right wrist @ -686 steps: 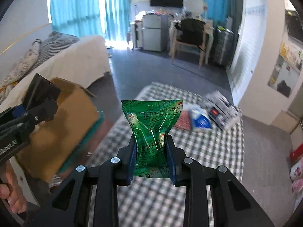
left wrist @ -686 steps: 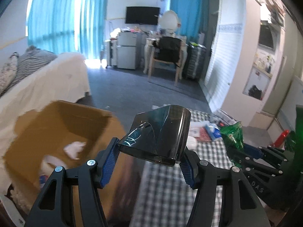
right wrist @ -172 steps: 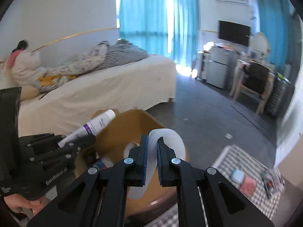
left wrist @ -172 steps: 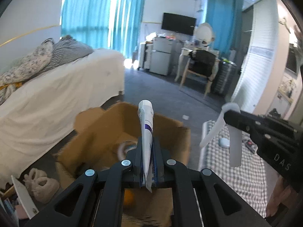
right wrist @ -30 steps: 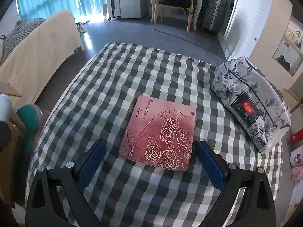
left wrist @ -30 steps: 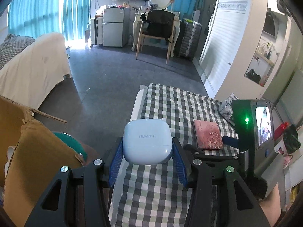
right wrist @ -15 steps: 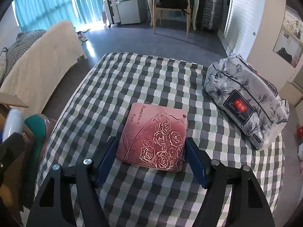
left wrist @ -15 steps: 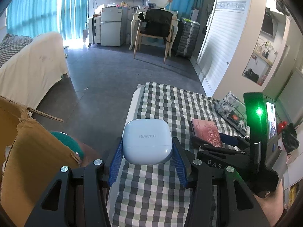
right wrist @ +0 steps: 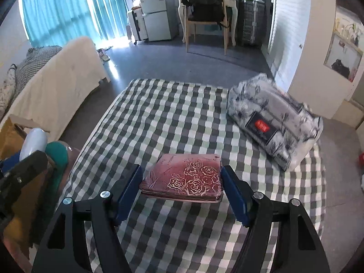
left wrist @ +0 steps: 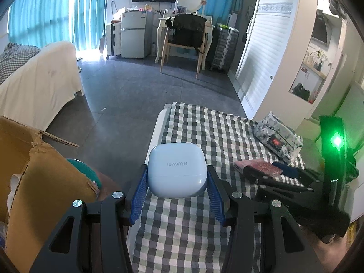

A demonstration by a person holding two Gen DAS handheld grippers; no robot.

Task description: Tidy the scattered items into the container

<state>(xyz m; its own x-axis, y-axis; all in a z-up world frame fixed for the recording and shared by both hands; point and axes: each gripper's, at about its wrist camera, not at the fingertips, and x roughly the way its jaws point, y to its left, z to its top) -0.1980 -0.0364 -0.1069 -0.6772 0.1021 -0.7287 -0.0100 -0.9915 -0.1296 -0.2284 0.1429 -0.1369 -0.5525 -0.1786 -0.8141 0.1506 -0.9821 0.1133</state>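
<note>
Left wrist view shows the left gripper (left wrist: 177, 187) clamped on a pale blue earbud case (left wrist: 177, 170), its blue pads pressing both sides, held above the edge of the checked worktop (left wrist: 204, 125). Only here does the cardboard box (left wrist: 41, 182) show its torn flap and side wall, low on the left with a teal object just behind it, and only here does a green light glow on the right gripper's body at the right edge.

Right wrist view gives what the other barely shows: the right gripper (right wrist: 182, 187) grasping a pink rose-patterned wallet (right wrist: 182, 177) by its two side edges, the wallet raised off the cloth with its shadow beneath. A floral pouch (right wrist: 273, 122) lies on the worktop's far right side, well apart from the wallet. The earbud case appears here only as a pale sliver at the left edge.

A second ago the wallet lay flat on the cloth between wide-spread fingers; the jaws have since closed onto it and it has lifted. The left gripper's hold on the case is unchanged.
</note>
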